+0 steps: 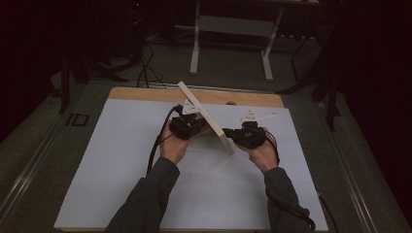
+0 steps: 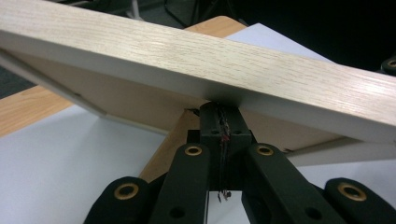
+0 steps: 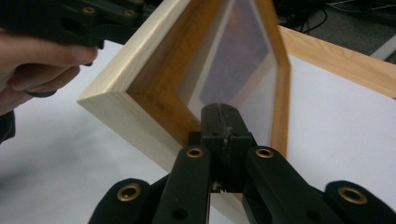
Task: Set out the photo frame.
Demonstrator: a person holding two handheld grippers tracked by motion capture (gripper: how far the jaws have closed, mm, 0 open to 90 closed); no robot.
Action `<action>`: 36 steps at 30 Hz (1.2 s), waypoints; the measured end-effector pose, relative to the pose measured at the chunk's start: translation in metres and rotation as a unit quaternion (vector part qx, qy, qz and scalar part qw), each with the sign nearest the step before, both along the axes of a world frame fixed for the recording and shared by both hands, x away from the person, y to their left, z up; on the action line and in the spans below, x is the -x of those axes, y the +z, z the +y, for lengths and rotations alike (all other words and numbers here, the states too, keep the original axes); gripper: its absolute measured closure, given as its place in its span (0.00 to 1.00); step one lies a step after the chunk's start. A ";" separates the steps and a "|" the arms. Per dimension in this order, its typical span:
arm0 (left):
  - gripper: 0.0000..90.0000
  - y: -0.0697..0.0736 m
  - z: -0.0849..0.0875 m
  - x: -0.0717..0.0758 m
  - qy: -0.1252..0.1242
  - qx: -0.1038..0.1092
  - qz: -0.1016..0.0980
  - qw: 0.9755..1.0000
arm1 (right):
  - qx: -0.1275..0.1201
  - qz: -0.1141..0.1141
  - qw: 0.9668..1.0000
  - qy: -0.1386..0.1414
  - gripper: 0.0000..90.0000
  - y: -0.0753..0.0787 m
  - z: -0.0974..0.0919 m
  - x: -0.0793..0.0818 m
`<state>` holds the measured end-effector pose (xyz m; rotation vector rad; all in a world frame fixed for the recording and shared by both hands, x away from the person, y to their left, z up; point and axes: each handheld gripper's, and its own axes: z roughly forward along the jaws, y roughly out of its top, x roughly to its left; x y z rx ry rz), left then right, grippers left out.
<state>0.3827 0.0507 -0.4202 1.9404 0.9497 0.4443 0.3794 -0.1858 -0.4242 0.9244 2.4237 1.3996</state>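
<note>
Black jaws of the left gripper [image 2: 219, 122] rose from the bottom of the left gripper view, pressed together, their tips up against the underside of the wooden picture frame [image 2: 196, 60]; whether they pinched a thin lip of its back or merely butted against it could not be told. Similarly, the right gripper [image 3: 224, 122] had its jaws pressed together at the inner edge of the frame's front, beside the glazing [image 3: 236, 60]; a true pinch could not be confirmed there either.

In the high view, the frame [image 1: 206, 118] was held tilted above the white table sheet [image 1: 121, 160], apparently clear of it, between the left gripper [image 1: 187, 125] and the right gripper [image 1: 245, 135], one at each side. The person's forearms entered from the bottom edge.

Judged from this arrangement, the step in hand was the two-handed carrying or turning of the frame in mid-air. The next move would call for both grippers to travel together, keeping the frame's angle steady, and for a bare patch of sheet on which to lower it flat or stand it upright.

Contact between frame and sheet was hard to read in the dim high view. The frame's far end was cut off in the left gripper view, the picture behind the glazing was blurred, and the room beyond the wooden table edge [image 1: 252, 99] lay in darkness, apart from a pale stand [image 1: 233, 29].
</note>
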 end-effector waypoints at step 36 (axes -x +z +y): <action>1.00 -0.003 0.006 -0.008 -0.058 0.008 0.013 0.998 | 0.001 -0.004 0.998 0.063 1.00 -0.001 0.021 0.025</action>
